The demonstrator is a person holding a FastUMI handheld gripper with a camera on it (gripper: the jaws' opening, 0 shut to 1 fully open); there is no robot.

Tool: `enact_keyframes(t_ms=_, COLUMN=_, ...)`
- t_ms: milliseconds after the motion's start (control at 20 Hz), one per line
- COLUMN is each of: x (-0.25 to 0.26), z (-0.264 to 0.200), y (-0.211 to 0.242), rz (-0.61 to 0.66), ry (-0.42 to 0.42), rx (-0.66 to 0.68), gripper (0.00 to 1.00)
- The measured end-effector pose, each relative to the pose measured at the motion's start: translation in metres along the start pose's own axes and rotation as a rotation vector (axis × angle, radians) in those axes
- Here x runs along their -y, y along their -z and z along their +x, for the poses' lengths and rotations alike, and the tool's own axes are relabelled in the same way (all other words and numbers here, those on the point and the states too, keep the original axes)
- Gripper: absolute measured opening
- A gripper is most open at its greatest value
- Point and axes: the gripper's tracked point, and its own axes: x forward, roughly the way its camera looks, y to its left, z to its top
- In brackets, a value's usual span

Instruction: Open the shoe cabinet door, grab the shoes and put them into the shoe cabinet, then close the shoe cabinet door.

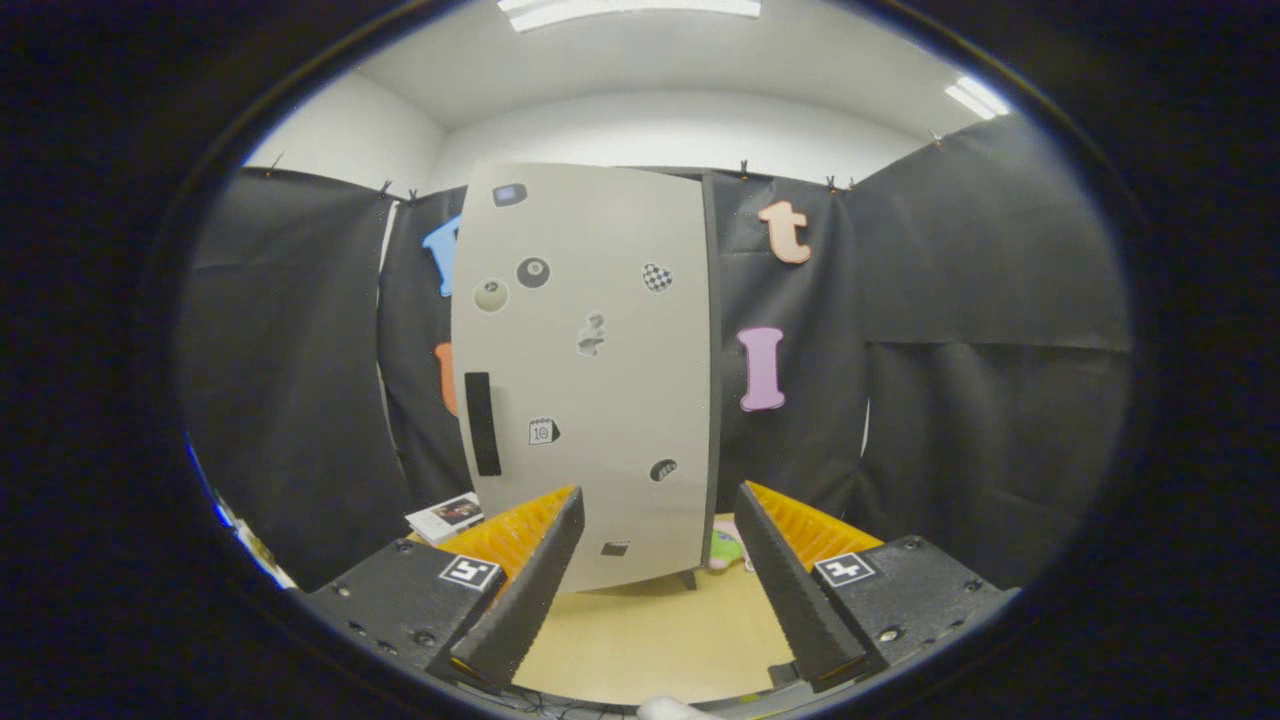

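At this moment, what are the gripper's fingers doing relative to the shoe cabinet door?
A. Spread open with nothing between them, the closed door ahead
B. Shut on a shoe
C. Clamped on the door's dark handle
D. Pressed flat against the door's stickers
A. The gripper has its fingers spread apart with only bare table between them, and the shoe cabinet door stands closed beyond them, its dark handle untouched.

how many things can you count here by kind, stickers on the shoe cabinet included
shoe cabinet: 1
black handle on its door: 1
stickers on the door: 8
booklet beside the cabinet: 1
gripper, jaws open, holding nothing, just ahead of the door: 1
total: 12
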Motion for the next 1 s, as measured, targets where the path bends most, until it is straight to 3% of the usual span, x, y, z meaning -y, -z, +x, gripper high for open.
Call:
enact_keyframes(t_ms=400, x=0.028, z=-0.027, y=0.028, rz=-0.009, ry=0.035, rx=-0.033, gripper=0.99)
enact_keyframes(t_ms=1000, x=0.035, z=-0.019, y=0.016, rz=-0.024, ry=0.016, rx=0.008, gripper=0.99)
